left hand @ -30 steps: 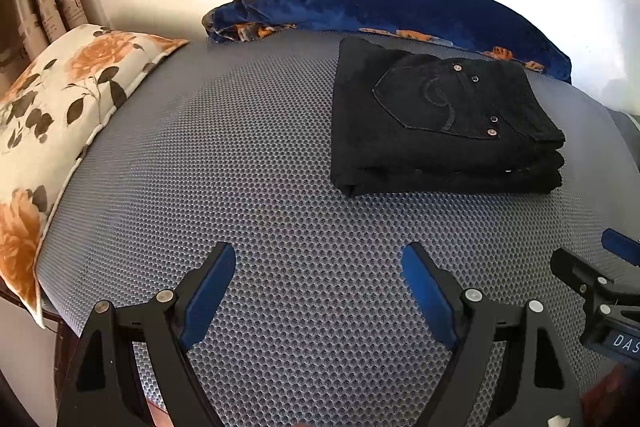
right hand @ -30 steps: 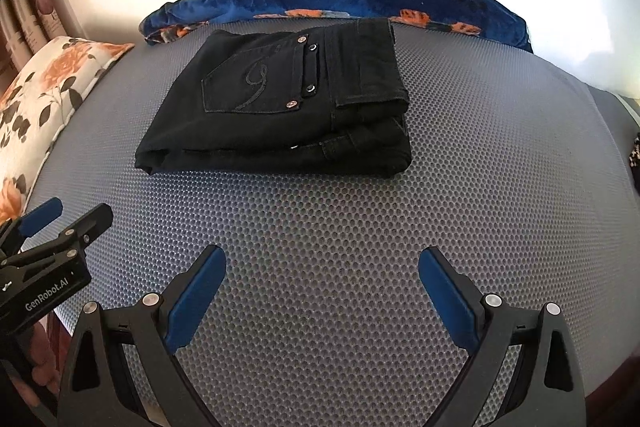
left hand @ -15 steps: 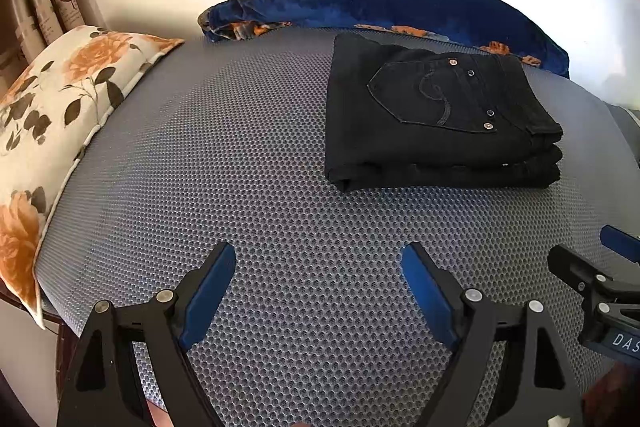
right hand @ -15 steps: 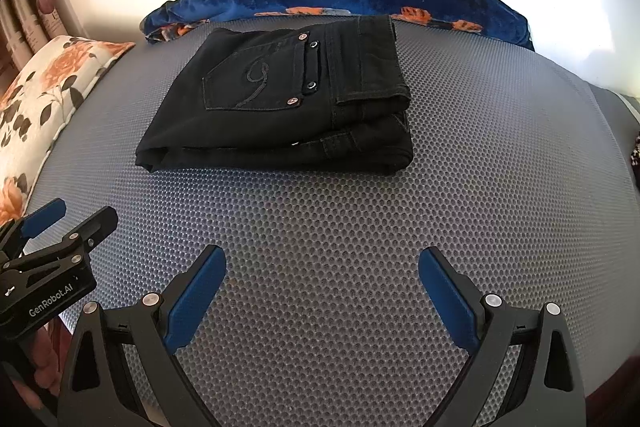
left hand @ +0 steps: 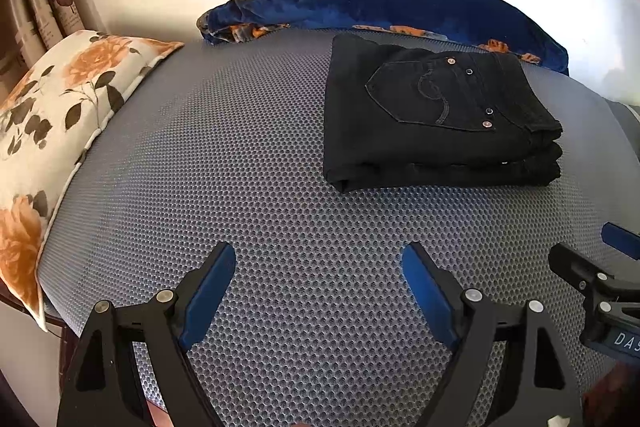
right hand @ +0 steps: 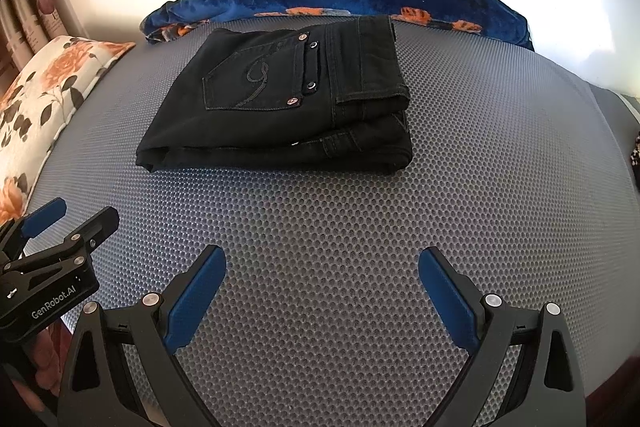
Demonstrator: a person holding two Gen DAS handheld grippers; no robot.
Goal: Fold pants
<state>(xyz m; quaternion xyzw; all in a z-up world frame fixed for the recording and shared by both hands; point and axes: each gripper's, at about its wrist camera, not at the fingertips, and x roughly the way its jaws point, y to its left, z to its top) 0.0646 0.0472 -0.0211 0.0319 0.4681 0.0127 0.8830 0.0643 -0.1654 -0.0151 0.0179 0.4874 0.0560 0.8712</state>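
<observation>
The black pants point(left hand: 432, 119) lie folded in a compact rectangle on the grey mesh mat point(left hand: 240, 155), back pocket up. They also show in the right wrist view point(right hand: 280, 107), toward the far middle of the mat point(right hand: 480, 167). My left gripper point(left hand: 318, 259) is open and empty, low over the mat's near part, apart from the pants. My right gripper point(right hand: 322, 261) is open and empty, in front of the pants. Each gripper shows in the other's view: the right one point(left hand: 592, 263) at the right edge, the left one point(right hand: 74, 217) at the left edge.
A floral pillow point(left hand: 52, 115) lies along the mat's left edge. A blue patterned blanket point(left hand: 400, 7) is bunched behind the pants against the wall. The mat's near edge drops off just below the grippers.
Both grippers have drifted slightly; the pants sit a little differently in the views. The pants have not changed shape and both grippers stay open.
</observation>
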